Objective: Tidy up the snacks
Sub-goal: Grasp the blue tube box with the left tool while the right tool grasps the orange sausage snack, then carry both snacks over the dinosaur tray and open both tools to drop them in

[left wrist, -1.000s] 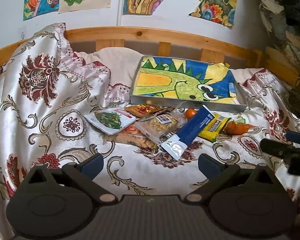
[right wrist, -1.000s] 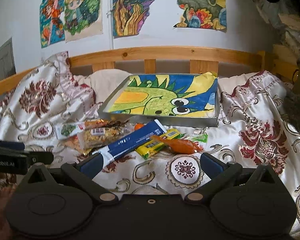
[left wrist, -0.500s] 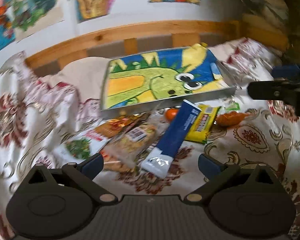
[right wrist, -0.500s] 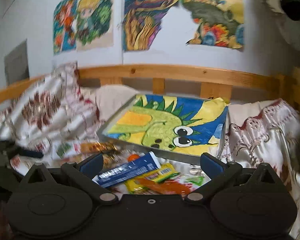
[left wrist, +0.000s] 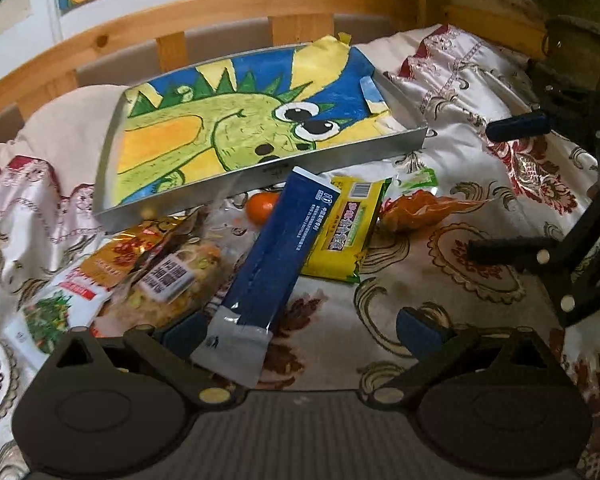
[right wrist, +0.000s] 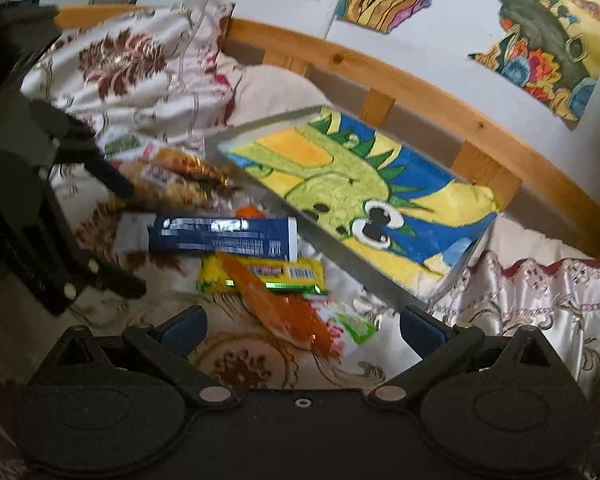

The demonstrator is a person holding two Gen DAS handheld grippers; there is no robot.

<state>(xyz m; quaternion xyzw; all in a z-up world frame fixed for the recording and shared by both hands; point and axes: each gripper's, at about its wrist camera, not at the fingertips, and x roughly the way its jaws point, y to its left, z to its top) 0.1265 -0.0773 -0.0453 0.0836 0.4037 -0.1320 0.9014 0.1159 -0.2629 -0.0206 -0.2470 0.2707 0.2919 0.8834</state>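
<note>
Several snack packets lie on a flowered bedspread in front of a metal tray [left wrist: 364,156] lined with a dinosaur picture. A long blue packet [left wrist: 272,248] [right wrist: 220,236] lies in the middle, with a yellow packet [left wrist: 346,232] [right wrist: 260,276], an orange packet [left wrist: 424,210] [right wrist: 276,308] and a small orange fruit [left wrist: 262,206] beside it. Clear and red packets [left wrist: 156,276] lie to the left. My left gripper [left wrist: 300,332] is open, its fingers either side of the blue packet's silver end. My right gripper [right wrist: 300,326] is open over the orange packet.
A wooden bed rail [left wrist: 228,12] [right wrist: 420,80] runs behind the tray [right wrist: 340,248], with drawings on the wall above. A bunched quilt [right wrist: 140,60] lies at the left. Each gripper shows in the other's view: the right one [left wrist: 560,200], the left one [right wrist: 40,200].
Both grippers have moved forward and down toward the packets. The left one has swung right onto the blue packet's end; the right one has tilted and closed in on the orange packet.
</note>
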